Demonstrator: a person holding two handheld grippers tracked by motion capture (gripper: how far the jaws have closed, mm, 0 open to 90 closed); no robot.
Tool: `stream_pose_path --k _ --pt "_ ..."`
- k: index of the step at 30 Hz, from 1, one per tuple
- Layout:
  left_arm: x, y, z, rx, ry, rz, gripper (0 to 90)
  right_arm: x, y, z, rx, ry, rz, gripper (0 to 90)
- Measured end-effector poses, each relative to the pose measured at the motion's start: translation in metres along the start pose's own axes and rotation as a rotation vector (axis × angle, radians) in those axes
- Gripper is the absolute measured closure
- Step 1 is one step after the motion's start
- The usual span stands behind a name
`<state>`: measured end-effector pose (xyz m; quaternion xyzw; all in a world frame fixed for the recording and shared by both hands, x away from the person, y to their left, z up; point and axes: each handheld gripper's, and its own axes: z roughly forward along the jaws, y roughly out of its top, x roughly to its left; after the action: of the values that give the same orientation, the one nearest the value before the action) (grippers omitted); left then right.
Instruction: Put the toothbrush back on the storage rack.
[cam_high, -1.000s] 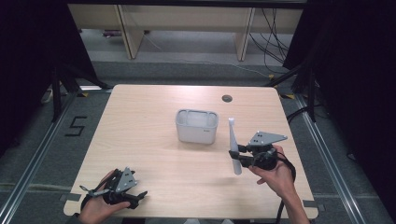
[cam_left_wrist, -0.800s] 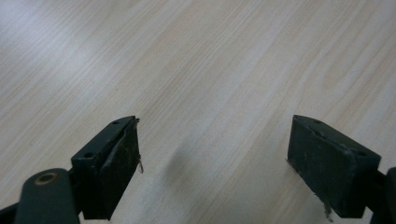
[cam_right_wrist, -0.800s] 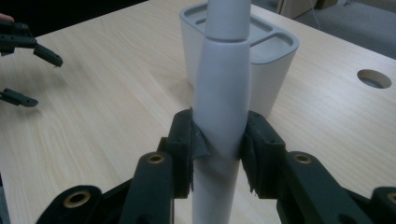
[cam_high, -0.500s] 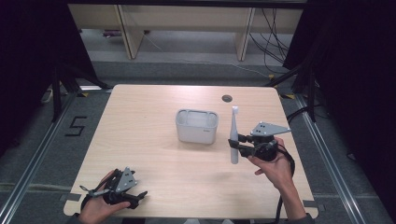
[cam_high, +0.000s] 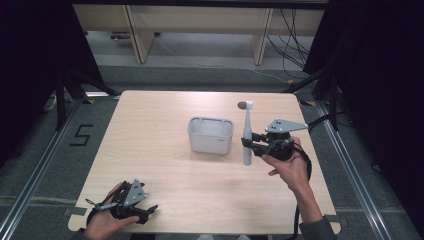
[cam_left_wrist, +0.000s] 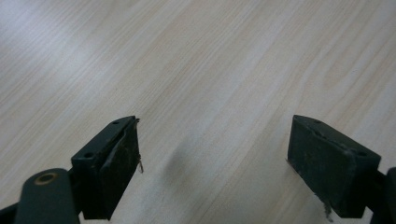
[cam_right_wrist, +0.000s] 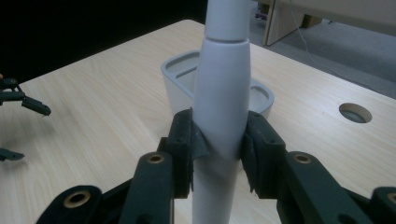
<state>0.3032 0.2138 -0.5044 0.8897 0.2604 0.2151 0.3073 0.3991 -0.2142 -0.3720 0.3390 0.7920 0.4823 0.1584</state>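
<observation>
Lifting is what's changed: the electric toothbrush (cam_high: 247, 135), clamped upright between the right gripper (cam_high: 254, 143) jaws, has been raised and carried closer to the grey holder (cam_high: 211, 135), so a drop-in looks next. Left gripper (cam_high: 142, 210) is parked on the desk (cam_high: 150, 130), jaws wide apart, nothing between them

Matt, pale wood-grain table (cam_high: 165, 165); smooth white plastic toothbrush (cam_high: 247, 137); matt grey plastic holder (cam_high: 210, 142); black rubbery pads (cam_right_wrist: 187, 140).

The right gripper (cam_high: 248, 143) is raised, fingers (cam_right_wrist: 187, 140) clamped inward, while the left gripper (cam_left_wrist: 212, 163) rests low, fingers wide apart.
</observation>
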Motion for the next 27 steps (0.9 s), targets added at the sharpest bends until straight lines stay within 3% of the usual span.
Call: stream_pose_path --k 2,6,10,14,18,20,21,23,26,27 --pt "0.000 0.000 0.000 -0.002 -0.001 -0.002 16.3 -0.005 0.003 0.003 -0.022 -0.011 -0.018 66.7" --pt "0.000 0.000 0.000 0.000 0.001 0.000 16.4 -0.008 0.010 0.007 -0.027 0.000 0.005 66.6" --pt "0.000 0.000 0.000 0.002 0.001 0.001 16.4 -0.010 0.016 0.009 -0.029 -0.017 -0.009 66.6" --pt "0.000 0.000 0.000 0.001 0.000 0.001 16.4 -0.011 0.022 0.015 -0.049 -0.018 0.019 66.6" --pt "0.000 0.000 -0.001 0.000 0.001 0.002 16.4 -0.014 0.030 0.018 -0.037 0.004 0.049 66.6" --pt "0.001 0.000 -0.001 0.001 0.001 0.002 16.4 -0.015 0.034 0.021 -0.034 -0.001 0.035 66.6" --pt "0.000 0.000 -0.001 0.000 0.001 0.002 16.4 -0.014 0.037 0.022 -0.030 0.000 0.059 66.6" --pt "0.000 0.000 -0.001 0.000 0.001 0.002 16.4 -0.015 0.038 0.023 -0.042 -0.004 0.034 66.6" --pt "0.000 0.000 -0.001 0.000 0.003 0.003 16.4 -0.015 0.042 0.025 -0.040 0.003 0.062 66.6" --pt "0.000 0.000 -0.001 -0.002 0.002 0.002 16.4 -0.017 0.044 0.026 -0.041 0.002 0.048 66.7"
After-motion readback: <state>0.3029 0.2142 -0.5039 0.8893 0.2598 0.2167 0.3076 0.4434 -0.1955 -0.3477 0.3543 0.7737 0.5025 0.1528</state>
